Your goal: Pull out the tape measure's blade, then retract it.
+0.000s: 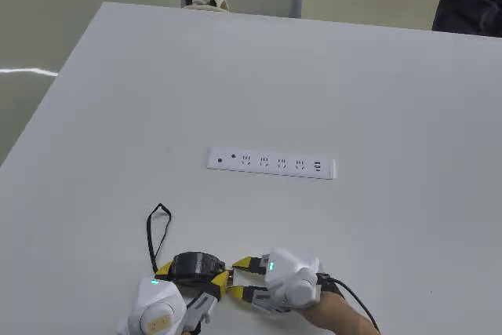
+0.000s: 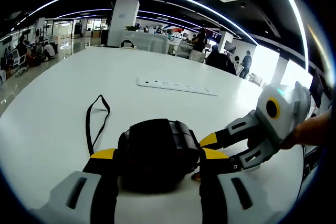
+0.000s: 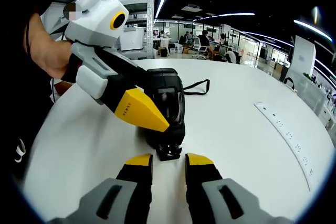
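In the head view, the tape measure [image 1: 196, 266] sits on the white table [image 1: 259, 84] near its front edge. Its wrist strap [image 1: 154, 233] loops away on the side toward the power strip [image 1: 271, 164]. My left gripper [image 1: 193, 274] is clamped across the black case. My right gripper [image 1: 238, 277] faces it from the other side with its 2 jaws parted.

In the left gripper view, the case is wedged between my 2 yellow tips, touching both, and lies flat on the table. It looks like hard, chunky plastic with some weight, so I judge this side-on grip will hold against a pull.

In the right gripper view, the blade hook [image 3: 169, 153] pokes from the case's lower corner, just ahead of my parted tips and not yet pinched. That is where to take hold. I expect a small, slick metal tab and a thin, springy blade that kinks if bent sideways. The recoil will likely snap back unless fed in gently.
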The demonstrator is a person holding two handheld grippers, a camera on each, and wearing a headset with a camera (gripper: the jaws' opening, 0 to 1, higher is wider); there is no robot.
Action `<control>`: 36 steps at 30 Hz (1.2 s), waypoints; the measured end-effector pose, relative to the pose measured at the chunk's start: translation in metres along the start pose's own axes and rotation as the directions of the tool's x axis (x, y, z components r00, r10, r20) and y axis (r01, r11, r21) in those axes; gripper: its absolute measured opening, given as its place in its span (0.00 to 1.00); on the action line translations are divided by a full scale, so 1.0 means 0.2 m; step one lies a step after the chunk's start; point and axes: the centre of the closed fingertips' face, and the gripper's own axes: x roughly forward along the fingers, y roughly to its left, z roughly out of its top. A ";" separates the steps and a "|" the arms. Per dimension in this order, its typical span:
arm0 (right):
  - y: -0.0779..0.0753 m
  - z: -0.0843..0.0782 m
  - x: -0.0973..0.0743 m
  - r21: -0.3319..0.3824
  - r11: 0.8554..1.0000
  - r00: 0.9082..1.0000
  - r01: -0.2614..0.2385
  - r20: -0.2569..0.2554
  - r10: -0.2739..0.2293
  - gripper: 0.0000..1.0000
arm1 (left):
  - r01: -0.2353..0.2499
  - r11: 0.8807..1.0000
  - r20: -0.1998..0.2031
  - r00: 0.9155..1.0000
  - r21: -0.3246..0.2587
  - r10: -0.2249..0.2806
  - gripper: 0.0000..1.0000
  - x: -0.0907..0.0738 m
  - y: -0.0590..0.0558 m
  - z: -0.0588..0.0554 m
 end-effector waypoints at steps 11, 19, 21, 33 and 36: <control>0.03 0.03 -0.13 0.116 0.990 0.995 0.084 0.036 -0.088 0.40 | 0.124 0.982 -0.036 0.992 0.143 -0.120 0.68 -0.09 0.00 0.02; 0.07 0.04 -0.29 0.236 0.955 0.980 0.179 0.038 -0.193 0.54 | 0.214 0.940 -0.101 0.976 0.267 -0.194 0.74 -0.21 -0.03 0.00; 0.08 0.04 -0.34 0.252 0.946 0.975 0.203 0.043 -0.220 0.59 | 0.234 0.928 -0.120 0.971 0.290 -0.208 0.77 -0.25 -0.04 0.00; 0.20 -0.10 -0.66 0.321 0.887 0.939 0.333 -0.024 -0.344 0.69 | 0.285 0.891 -0.186 0.955 0.353 -0.231 0.90 -0.40 0.05 -0.07; 0.24 -0.12 -0.73 0.338 0.873 0.931 0.353 -0.034 -0.363 0.72 | 0.292 0.884 -0.182 0.954 0.365 -0.239 0.93 -0.42 0.08 -0.07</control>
